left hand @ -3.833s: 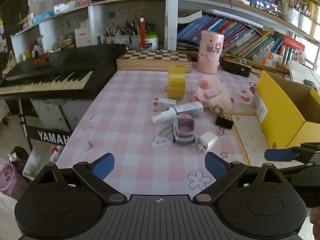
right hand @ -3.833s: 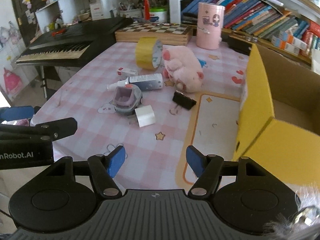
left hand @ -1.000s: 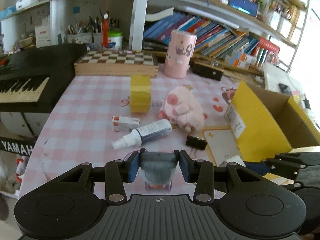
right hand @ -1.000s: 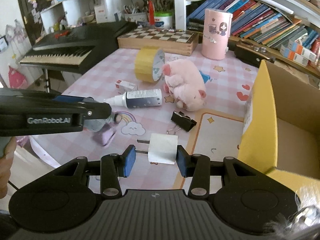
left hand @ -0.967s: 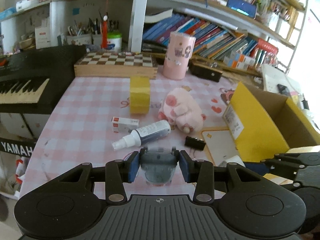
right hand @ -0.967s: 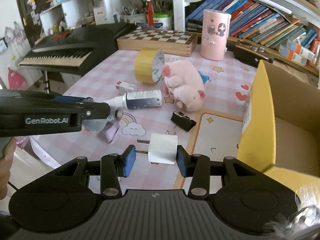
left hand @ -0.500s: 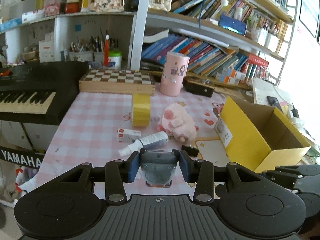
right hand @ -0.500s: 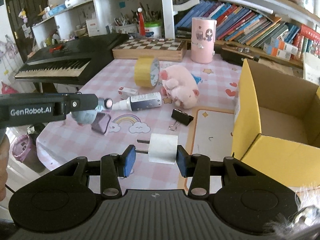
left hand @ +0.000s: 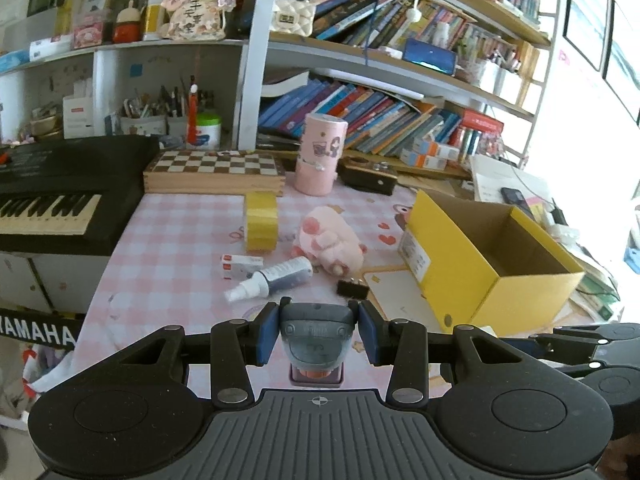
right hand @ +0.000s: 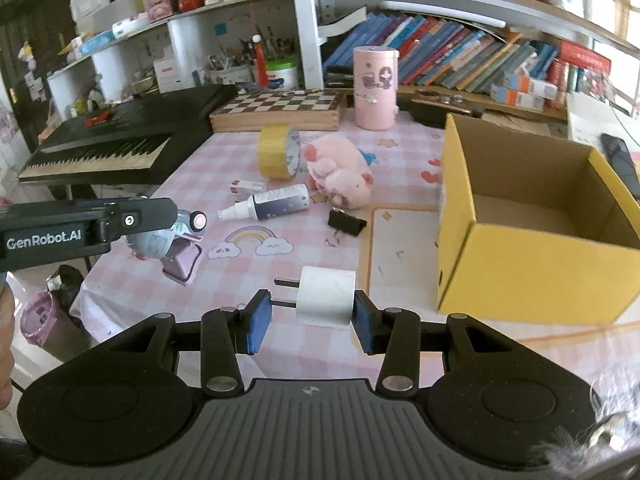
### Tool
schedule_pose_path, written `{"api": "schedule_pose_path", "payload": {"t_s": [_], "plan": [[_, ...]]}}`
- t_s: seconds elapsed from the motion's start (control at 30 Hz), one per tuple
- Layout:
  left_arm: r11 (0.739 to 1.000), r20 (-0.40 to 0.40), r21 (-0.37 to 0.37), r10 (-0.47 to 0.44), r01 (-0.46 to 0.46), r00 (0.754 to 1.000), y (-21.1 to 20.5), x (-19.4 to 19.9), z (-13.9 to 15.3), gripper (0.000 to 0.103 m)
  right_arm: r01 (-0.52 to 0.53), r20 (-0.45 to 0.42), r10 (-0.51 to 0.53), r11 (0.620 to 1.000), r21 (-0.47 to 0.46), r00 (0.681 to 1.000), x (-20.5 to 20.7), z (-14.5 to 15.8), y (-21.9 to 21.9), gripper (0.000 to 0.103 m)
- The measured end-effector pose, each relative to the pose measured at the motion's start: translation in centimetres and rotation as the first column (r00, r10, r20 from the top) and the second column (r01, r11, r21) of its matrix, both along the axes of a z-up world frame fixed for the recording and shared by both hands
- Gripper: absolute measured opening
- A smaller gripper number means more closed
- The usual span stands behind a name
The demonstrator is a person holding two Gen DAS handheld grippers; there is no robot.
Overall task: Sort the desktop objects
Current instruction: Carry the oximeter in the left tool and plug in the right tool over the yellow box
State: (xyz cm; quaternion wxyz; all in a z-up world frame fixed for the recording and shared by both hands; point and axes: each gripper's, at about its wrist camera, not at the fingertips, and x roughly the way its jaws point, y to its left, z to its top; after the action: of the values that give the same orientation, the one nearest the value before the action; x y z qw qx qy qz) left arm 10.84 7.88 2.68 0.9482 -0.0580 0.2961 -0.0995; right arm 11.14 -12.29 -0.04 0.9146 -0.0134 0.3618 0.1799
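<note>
- Yellow box, one: open-topped and empty, the landmark for what follows and, I judge, the place for sorted items. Its near wall stands high, so either load could strike the rim on the way in and be knocked out of the pads.
- Left gripper, one: narrow, clamped on one grey toy car, held off the table well to the left of the box. The car's rounded body gives the pads little flat surface, so it may rotate or slide out if I tilt.
- Right gripper, one: narrow, holding one white charger plug just left of the box's near corner. The prongs point at the left pad and the grip sits across the body's ends, so a jolt could let it pivot and drop.
- Pink plush, one: lying left of the box, beyond the holders.
- Yellow tape roll, one: on edge, left of the plush; it could roll if nudged.
- Spray bottle, one: on its side, left of the box.
- Small carton, one: touching or just beside the bottle, on the side away from the box.
- Binder clip, one: closest loose item to the box.
</note>
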Motion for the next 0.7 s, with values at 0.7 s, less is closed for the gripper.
{"api": "schedule_pose_path", "payload": {"t_s": [0.7], "plan": [[0.96,-0.053,0.035,-0.275,0.277,0.96,-3.6,-4.1,-1.5,0.041,0.244,-0.09,-0.24,0.969,0.035,0.966,-7.6,-2.0,-2.8,0.041]]}}
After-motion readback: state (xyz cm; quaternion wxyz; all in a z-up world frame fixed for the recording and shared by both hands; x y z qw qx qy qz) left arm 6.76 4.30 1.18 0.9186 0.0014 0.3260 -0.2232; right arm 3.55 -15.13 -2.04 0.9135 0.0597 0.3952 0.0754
